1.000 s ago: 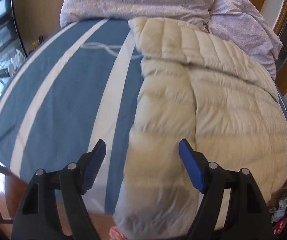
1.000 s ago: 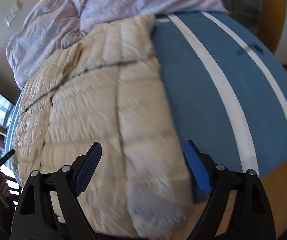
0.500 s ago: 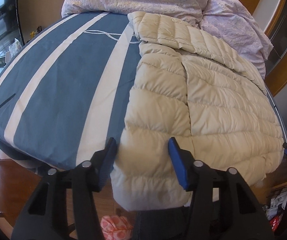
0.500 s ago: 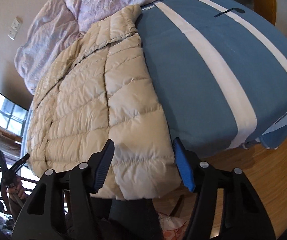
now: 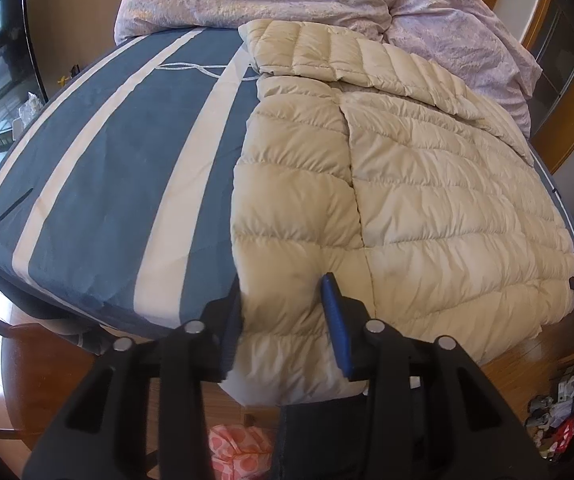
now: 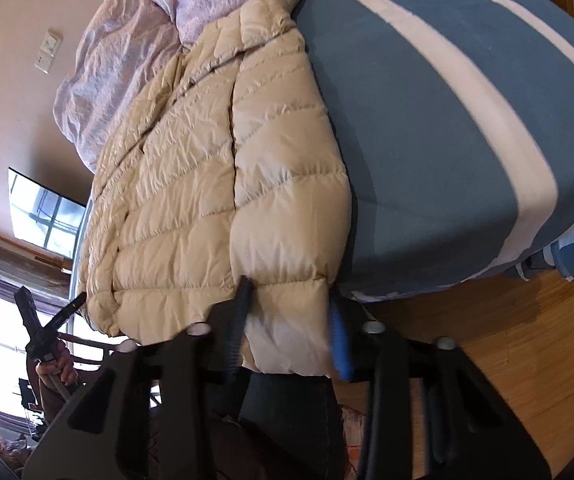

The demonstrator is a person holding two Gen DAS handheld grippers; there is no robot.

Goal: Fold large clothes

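jacket (image 5: 387,168): flat on bed (image 5: 99,168), centre-right of frame, hem overhanging bottom edge.
left gripper (image 5: 283,320): your jaws closing on hem corner.
right gripper (image 6: 287,328): closing on other corner.
step: grabbing hem.
next: finish both pinches, then lift evenly toward collar.

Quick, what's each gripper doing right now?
Left gripper: closing, fingers around the jacket hem at one corner.
Right gripper: closing, fingers pinching the jacket hem at the other corner.
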